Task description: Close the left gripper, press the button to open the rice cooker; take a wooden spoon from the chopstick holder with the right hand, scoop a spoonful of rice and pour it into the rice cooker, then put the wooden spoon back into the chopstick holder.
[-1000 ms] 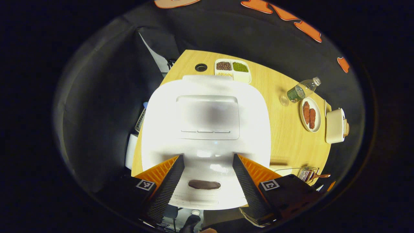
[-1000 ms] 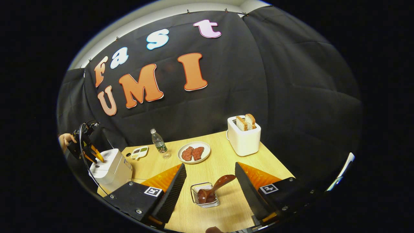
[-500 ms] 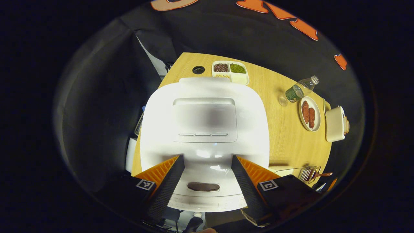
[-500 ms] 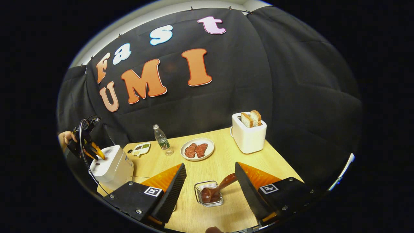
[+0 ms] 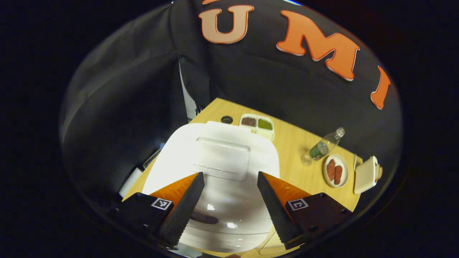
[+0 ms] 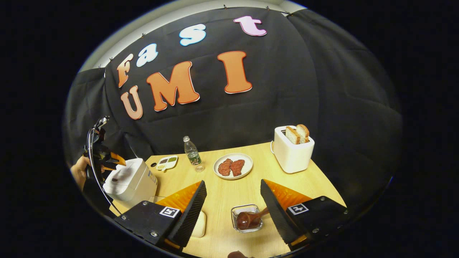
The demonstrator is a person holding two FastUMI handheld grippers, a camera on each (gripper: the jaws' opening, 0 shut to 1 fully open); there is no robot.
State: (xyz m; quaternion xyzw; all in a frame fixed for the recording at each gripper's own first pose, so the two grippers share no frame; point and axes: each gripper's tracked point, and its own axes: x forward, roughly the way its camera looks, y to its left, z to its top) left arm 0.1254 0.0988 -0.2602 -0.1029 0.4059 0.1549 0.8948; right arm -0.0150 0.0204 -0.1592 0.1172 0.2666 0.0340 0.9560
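Observation:
The white rice cooker (image 5: 215, 172) stands with its lid down, right under my left gripper (image 5: 230, 177), which hovers open above its front. The dark oval button (image 5: 203, 217) lies between and below the fingers, untouched. From the right gripper view, the cooker (image 6: 131, 181) is at the table's left end, with the left gripper (image 6: 107, 159) and a hand (image 6: 79, 172) over it. My right gripper (image 6: 233, 182) is open and holds nothing. The wire chopstick holder (image 6: 236, 226) sits just beyond it near the right finger, and the wooden spoon (image 6: 251, 218) leans inside.
A divided dish of grains (image 6: 166, 163), a water bottle (image 6: 193, 154), a plate of meat (image 6: 233, 165) and a white toaster with bread (image 6: 293, 150) stand along the back of the table. A small cream object (image 6: 199, 224) peeks out beside my right gripper's left finger.
The left gripper view has tilted up and drawn back, so the cooker sits lower and smaller. The right gripper has shifted, bringing the holder toward its right finger. Both stay open.

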